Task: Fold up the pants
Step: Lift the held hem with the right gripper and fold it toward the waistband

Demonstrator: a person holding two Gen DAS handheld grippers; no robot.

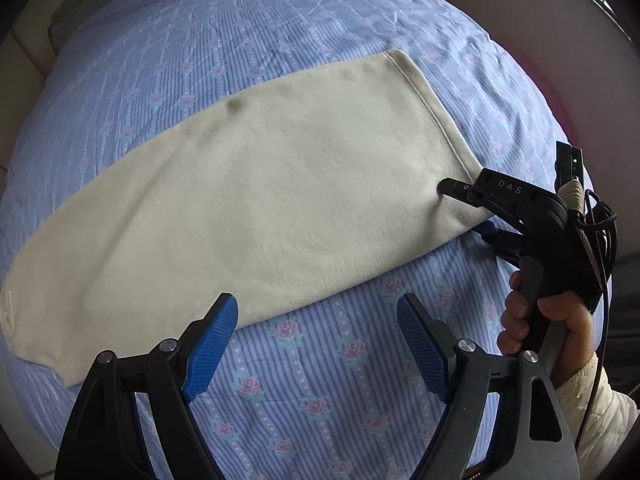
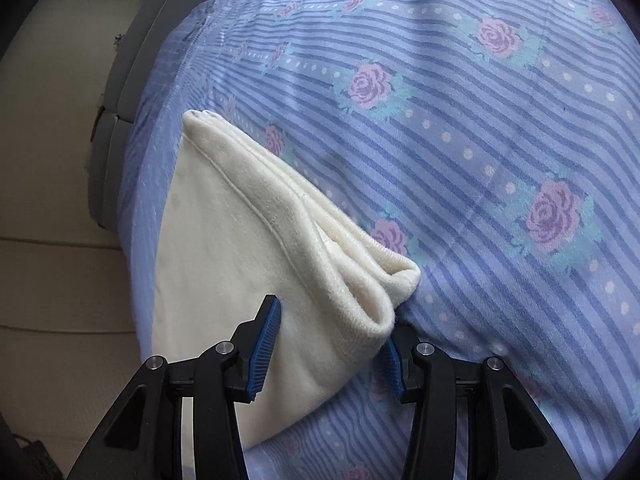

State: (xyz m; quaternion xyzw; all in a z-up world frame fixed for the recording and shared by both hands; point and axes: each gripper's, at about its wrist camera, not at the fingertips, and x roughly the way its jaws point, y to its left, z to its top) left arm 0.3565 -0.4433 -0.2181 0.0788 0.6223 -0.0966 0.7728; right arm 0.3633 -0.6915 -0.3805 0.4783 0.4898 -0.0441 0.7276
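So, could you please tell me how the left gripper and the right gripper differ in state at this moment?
The left gripper is open and holds nothing; the right gripper has the hem corner of the cream pants between its fingers, though a firm clamp is unclear. The left gripper hovers over bare bedsheet beside the pants' long edge; the right gripper sits at their end. Both have blue pads.

Cream fleece pants (image 1: 248,184): soft, matt, napped cloth. Blue striped rose-print bedsheet (image 1: 320,380): thin woven cotton, matt. Black matt plastic left gripper (image 1: 316,344): blue ribbed rubber pads (image 1: 210,342).
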